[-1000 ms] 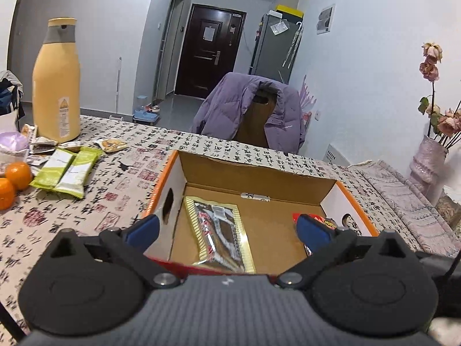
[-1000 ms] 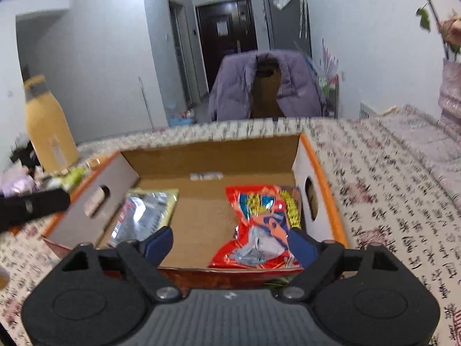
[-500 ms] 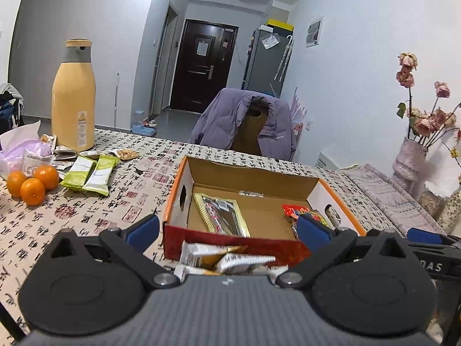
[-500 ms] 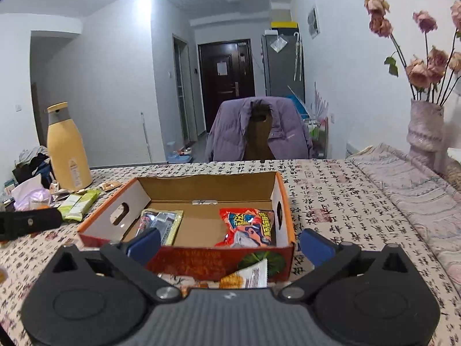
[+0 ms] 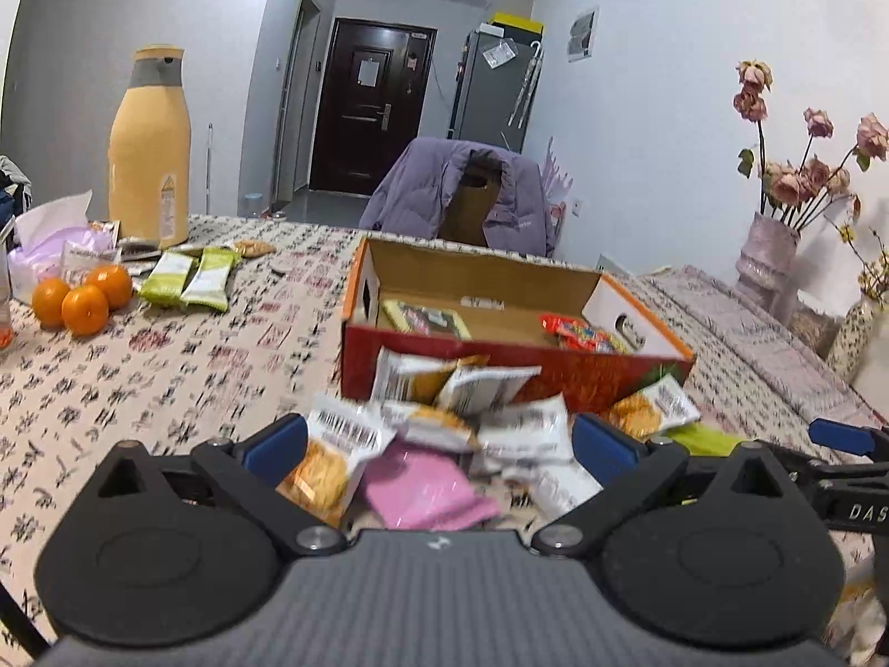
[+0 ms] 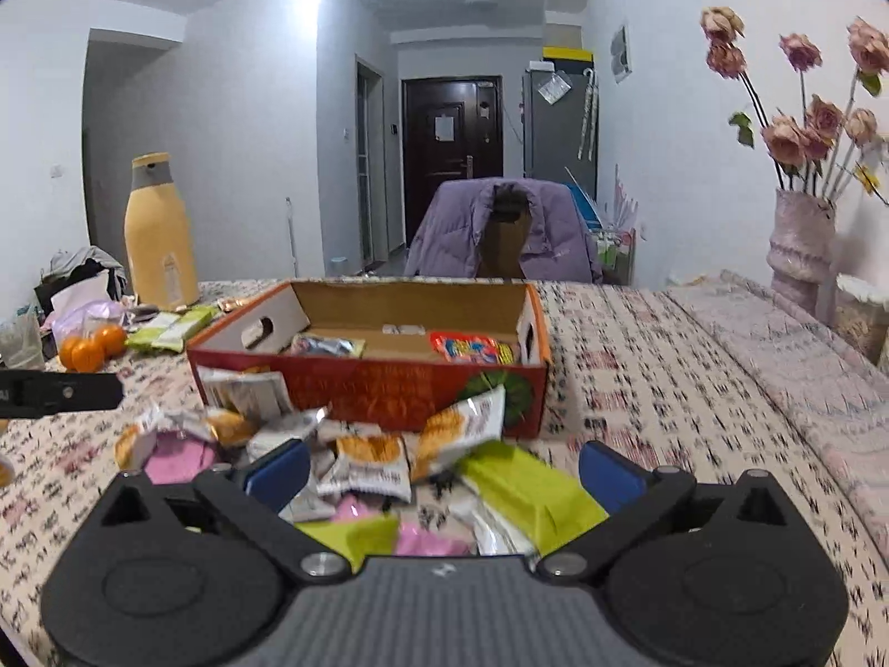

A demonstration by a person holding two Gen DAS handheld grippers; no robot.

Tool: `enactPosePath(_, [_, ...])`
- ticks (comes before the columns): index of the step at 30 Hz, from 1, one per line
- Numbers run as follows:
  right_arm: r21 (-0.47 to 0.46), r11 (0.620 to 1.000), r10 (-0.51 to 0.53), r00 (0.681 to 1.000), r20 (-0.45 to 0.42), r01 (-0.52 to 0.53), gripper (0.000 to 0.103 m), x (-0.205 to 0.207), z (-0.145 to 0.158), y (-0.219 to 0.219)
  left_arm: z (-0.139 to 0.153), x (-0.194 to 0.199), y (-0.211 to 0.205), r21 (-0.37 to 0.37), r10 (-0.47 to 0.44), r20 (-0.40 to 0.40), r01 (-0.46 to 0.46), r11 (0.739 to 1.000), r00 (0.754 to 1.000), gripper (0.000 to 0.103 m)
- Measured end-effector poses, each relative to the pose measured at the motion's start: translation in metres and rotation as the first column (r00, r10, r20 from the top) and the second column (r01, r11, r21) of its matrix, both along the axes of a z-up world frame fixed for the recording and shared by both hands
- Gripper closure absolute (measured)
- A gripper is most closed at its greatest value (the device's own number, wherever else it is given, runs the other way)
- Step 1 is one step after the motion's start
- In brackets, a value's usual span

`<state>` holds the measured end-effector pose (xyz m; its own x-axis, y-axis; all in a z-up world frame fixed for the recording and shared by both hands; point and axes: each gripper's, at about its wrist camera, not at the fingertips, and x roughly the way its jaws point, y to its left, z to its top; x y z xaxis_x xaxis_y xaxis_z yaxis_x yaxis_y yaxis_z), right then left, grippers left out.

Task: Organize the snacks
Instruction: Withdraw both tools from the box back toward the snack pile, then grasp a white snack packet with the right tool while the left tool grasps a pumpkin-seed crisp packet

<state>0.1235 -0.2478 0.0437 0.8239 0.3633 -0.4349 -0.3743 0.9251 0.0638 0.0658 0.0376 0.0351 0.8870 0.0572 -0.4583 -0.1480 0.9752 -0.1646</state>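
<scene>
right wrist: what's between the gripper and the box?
A loose pile of snack packets lies between the right gripper and the cardboard box, shown in the right wrist view.

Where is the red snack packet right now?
The red snack packet lies inside the cardboard box, at its right end in both wrist views, apart from the silver packet at the left.

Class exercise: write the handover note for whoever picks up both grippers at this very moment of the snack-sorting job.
Left gripper: open, empty, over the loose snack packets.
Right gripper: open, empty, over the same pile, near a green packet.
Cardboard box: on the table behind the pile.
Done: a silver packet and a red packet lie inside.
Left: the pile in front of the box, plus two green bars by the oranges.
</scene>
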Motion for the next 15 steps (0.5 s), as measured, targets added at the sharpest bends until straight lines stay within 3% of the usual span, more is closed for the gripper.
enactPosePath(12, [-0.067,0.995,-0.075,0.994,-0.080,0.070,0.000,0.002,-0.041,-0.029,-0.021,-0.016,0.011,-0.022,-0.010,-0.033,0.009,1.000,0.999,0.000])
enactPosePath(15, [-0.100,0.992,-0.084,0.991,-0.107,0.073,0.005,0.014,-0.050,-0.031,-0.021,-0.016,0.011,-0.024,-0.008,-0.034,0.007,1.000,0.999,0.000])
